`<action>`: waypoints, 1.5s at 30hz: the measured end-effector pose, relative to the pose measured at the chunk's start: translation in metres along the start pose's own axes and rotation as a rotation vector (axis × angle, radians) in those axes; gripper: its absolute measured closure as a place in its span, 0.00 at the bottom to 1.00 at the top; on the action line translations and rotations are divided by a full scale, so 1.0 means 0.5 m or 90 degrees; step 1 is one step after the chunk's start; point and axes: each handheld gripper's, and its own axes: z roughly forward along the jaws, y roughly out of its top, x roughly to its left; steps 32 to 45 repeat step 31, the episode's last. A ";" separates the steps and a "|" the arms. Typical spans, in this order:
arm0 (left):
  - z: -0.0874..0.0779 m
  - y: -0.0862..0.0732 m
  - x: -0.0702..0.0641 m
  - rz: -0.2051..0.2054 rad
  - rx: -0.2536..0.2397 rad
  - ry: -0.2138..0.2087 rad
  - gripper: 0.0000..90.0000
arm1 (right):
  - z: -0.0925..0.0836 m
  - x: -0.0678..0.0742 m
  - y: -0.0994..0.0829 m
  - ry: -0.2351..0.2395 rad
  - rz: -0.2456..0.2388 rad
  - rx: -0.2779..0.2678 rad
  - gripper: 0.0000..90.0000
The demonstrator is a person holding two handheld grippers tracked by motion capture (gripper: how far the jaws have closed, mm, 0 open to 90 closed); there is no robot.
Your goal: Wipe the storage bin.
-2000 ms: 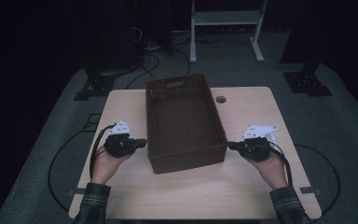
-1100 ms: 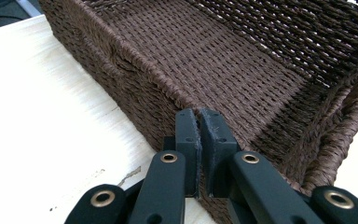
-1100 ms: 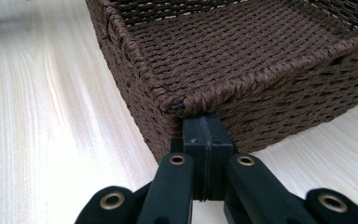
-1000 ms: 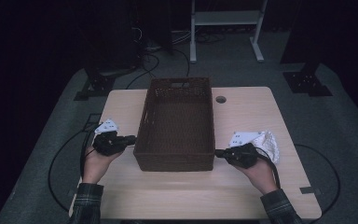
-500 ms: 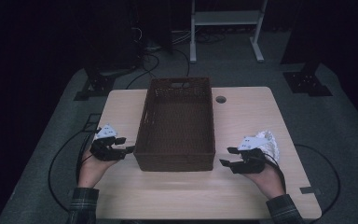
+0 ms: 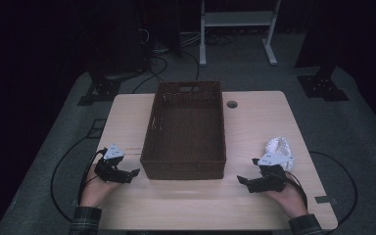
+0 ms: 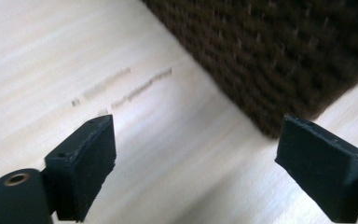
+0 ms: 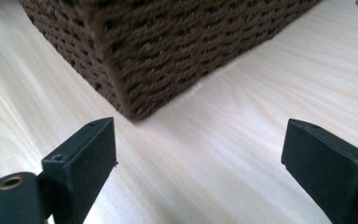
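A brown woven basket (image 6: 186, 127) stands straight and empty in the middle of the light wooden table (image 6: 264, 117). My left gripper (image 6: 133, 173) lies low by the basket's near left corner, apart from it, pointing at it. My right gripper (image 6: 244, 182) sits off the near right corner, also apart. Both have just been opening their jaws, and both stand open with nothing between them. In the left gripper view the jaws (image 7: 196, 154) frame bare wood, with the basket's wall (image 7: 279, 56) beyond. The right gripper view shows its jaws (image 8: 198, 158) facing the basket's corner (image 8: 135, 60).
A crumpled white thing (image 6: 280, 146) lies on the table just behind my right hand. A round cable hole (image 6: 232, 104) sits right of the basket's far end. Dark stand bases (image 6: 323, 85) and a white frame (image 6: 235, 29) stand on the floor beyond the table.
The basket went from skewed between both grippers to squared on the table. Both grippers then opened, let it go and drew back and down toward the near edge.
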 end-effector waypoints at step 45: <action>0.038 -0.083 -0.002 0.011 -0.022 -0.034 0.00 | 0.042 0.008 -0.063 -0.023 -0.011 0.095 0.02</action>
